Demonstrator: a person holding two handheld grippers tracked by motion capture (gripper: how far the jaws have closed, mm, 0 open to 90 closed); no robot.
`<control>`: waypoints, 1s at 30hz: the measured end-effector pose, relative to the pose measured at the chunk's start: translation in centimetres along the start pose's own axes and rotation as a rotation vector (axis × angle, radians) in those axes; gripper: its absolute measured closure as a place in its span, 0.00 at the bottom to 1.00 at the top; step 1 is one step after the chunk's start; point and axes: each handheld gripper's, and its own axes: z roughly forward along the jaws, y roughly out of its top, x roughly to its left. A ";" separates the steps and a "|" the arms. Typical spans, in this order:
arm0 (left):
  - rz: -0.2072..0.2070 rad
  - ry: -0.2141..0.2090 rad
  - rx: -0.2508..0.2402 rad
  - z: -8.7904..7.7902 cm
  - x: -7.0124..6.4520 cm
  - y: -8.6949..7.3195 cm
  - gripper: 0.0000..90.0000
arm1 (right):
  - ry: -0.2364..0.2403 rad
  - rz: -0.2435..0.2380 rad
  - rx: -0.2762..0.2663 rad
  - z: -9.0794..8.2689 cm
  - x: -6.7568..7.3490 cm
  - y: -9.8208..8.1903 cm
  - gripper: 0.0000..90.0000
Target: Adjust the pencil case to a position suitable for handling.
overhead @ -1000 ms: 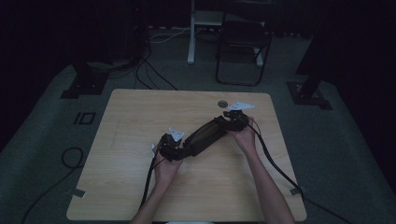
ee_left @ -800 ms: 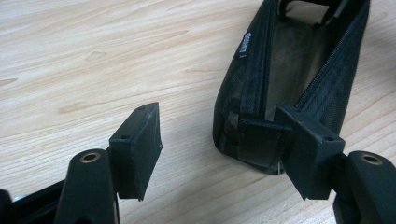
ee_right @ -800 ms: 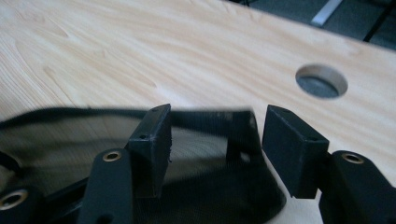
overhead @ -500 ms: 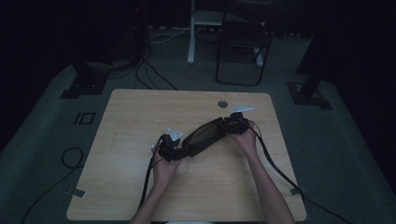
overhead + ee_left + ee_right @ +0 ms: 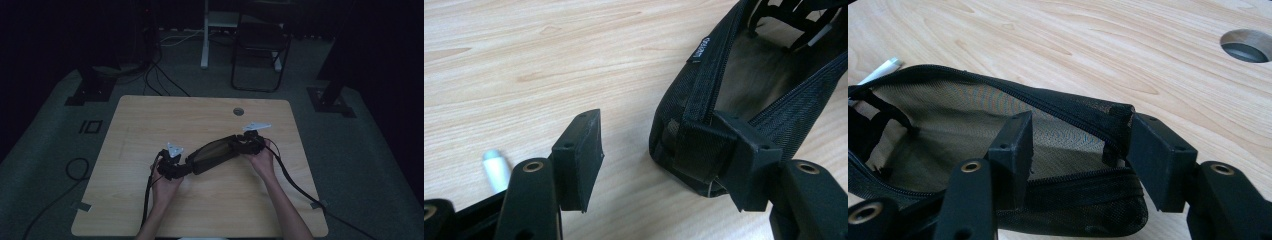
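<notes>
Your left tool (image 5: 664,150) stands wide, its jaws having just been closing, one jaw against the end of the black mesh pouch (image 5: 217,153), the other clear of it. Your right tool (image 5: 1078,145) straddles the pouch's open zipper rim; whether it pinches, I cannot tell. The pouch lies mid-table (image 5: 150,125), bare wood all round.

Both tongs are showing matte black bodies: the left tongs (image 5: 172,167) and right tongs (image 5: 250,142) each carrying a pale grey three-cornered plate, brass-ringed screw holes near blocky square pads (image 5: 579,150), and trailing black cables. Forearms are showing bare, sleeveless.
</notes>
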 end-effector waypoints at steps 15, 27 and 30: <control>0.006 -0.042 -0.064 -3.4 1.0 -0.1 0.41 | -0.007 -0.012 -0.093 -2.1 0.5 0.4 0.43; -0.017 -0.012 -0.031 -4.0 4.5 -1.9 0.42 | -0.041 0.008 -0.105 -4.5 -0.3 -2.4 0.43; -0.019 -0.008 -0.017 -3.9 4.9 -2.2 0.42 | -0.054 -0.008 -0.095 -5.0 -0.2 -3.2 0.43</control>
